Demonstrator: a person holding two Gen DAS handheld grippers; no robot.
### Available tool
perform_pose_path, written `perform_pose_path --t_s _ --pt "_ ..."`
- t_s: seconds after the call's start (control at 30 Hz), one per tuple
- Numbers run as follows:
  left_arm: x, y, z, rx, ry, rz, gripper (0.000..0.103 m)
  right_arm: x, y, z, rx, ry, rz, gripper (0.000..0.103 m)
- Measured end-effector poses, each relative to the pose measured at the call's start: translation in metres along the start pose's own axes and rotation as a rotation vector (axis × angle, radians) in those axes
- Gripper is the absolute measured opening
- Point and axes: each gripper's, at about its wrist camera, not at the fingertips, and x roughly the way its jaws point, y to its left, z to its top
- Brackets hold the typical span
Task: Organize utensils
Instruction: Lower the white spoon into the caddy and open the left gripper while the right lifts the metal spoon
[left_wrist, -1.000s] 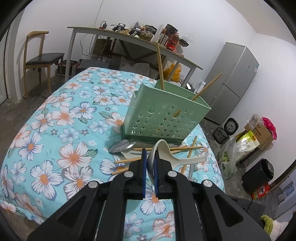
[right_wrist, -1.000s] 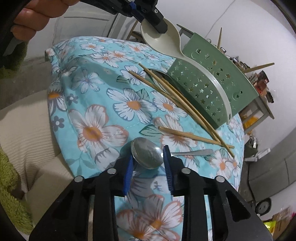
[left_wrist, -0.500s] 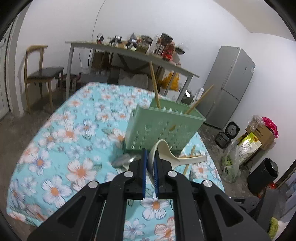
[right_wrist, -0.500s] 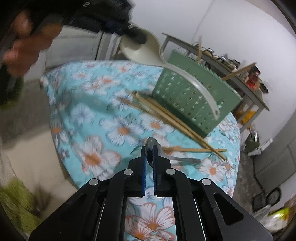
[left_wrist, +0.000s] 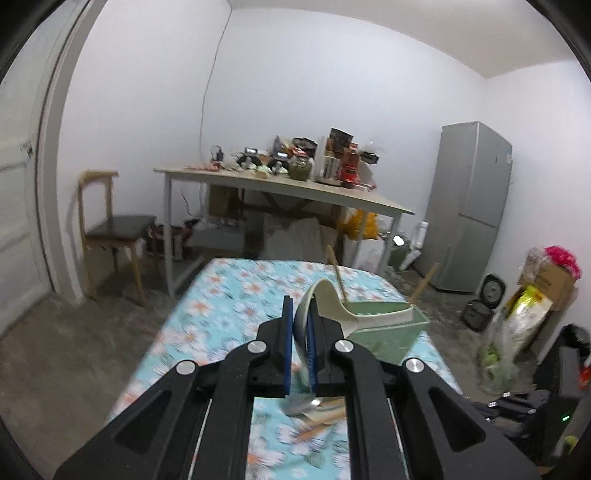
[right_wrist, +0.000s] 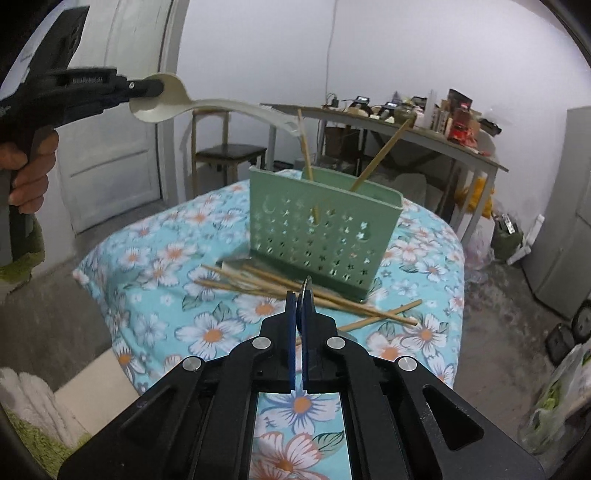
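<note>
Above the green caddy (right_wrist: 321, 229) on the flowered worktop (right_wrist: 159, 258), your left tool (left_wrist: 300, 325) is clamped on the bowl of the cream rice paddle (right_wrist: 207, 105) — light, stiff, slick plastic, so that hold at the bowl rim looks apt to pivot; tip the handle down before you let go. Your right tool (right_wrist: 300, 321), lower and level, is closed edge-on around the metal spoon (right_wrist: 305, 291) — thin and slippery, better pinched nearer the neck. Loose chopsticks (right_wrist: 280, 286) lie at the caddy's foot.
</note>
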Motion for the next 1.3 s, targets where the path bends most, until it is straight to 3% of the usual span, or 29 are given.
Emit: perform_pose_path --t_s 0.37,0.93,1.13,1.3 --pt "0.039 -0.002 0.008 0.109 0.044 0.129 0.006 0.0 -0.005 0.005 0.041 -0.035 0.026 0.001" --pt "0.109 -0.042 0.009 0.484 0.192 0.263 0.006 0.003 -0.034 0.003 0.152 -0.063 0.043 0.001" --pt "0.124 -0.054 0.015 0.51 0.23 0.208 0.008 0.0 -0.04 0.0 0.179 -0.07 0.052 0.001" --pt "0.136 -0.047 0.025 0.339 0.261 0.057 0.013 -0.005 -0.045 -0.002 0.193 -0.073 0.049 0.001"
